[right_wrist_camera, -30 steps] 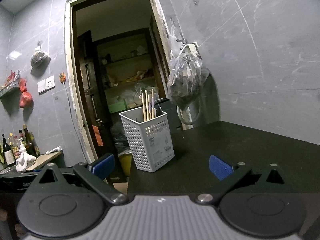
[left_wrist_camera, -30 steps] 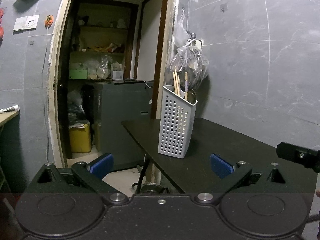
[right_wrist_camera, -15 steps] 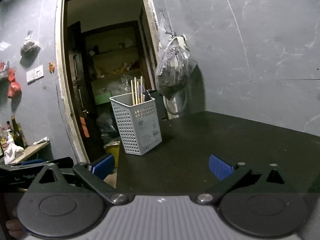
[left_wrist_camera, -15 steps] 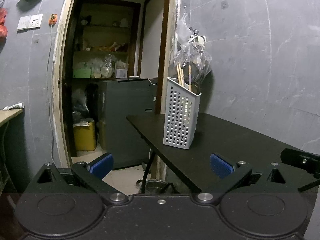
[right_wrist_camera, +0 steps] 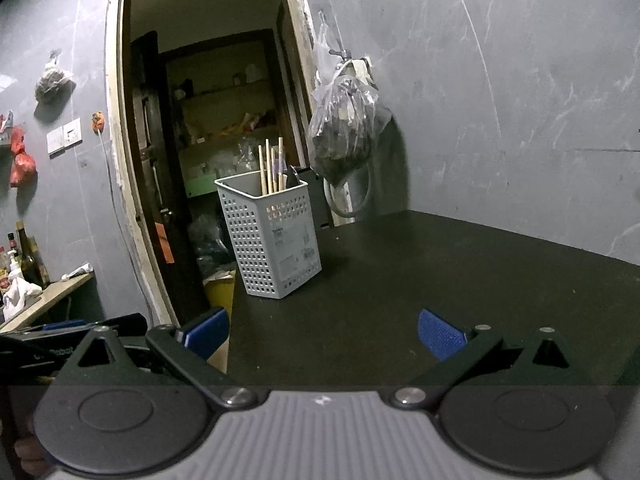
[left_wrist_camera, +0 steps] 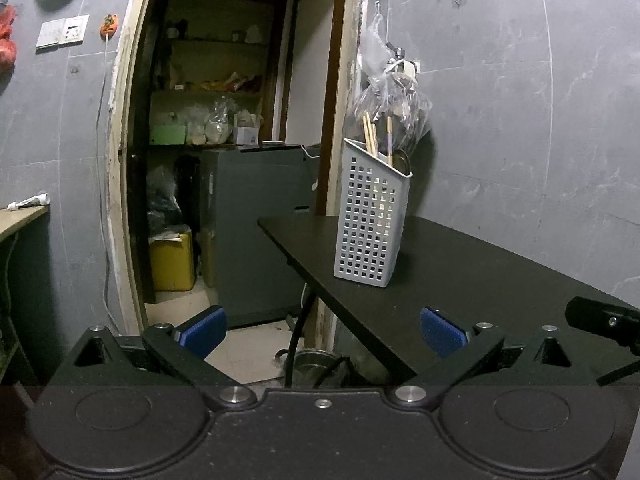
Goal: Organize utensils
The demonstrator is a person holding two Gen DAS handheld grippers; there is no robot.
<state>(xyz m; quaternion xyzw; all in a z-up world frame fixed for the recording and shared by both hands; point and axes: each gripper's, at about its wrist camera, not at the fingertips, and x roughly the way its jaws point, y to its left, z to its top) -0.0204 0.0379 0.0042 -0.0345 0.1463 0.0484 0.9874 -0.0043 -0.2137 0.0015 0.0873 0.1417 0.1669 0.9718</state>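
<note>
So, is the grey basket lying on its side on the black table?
No, the grey basket stands upright on the black table, chopsticks sticking up.

Both views are dim, the grey wall lit softly from above and in front. The black desk swallows most of the light and shows little detail. The hanging bag throws a dark shadow on the wall to its right. Behind the basket, the storeroom is murky but in focus. Fisheye distortion bows the door frame, and the corners vignette to black.
</note>
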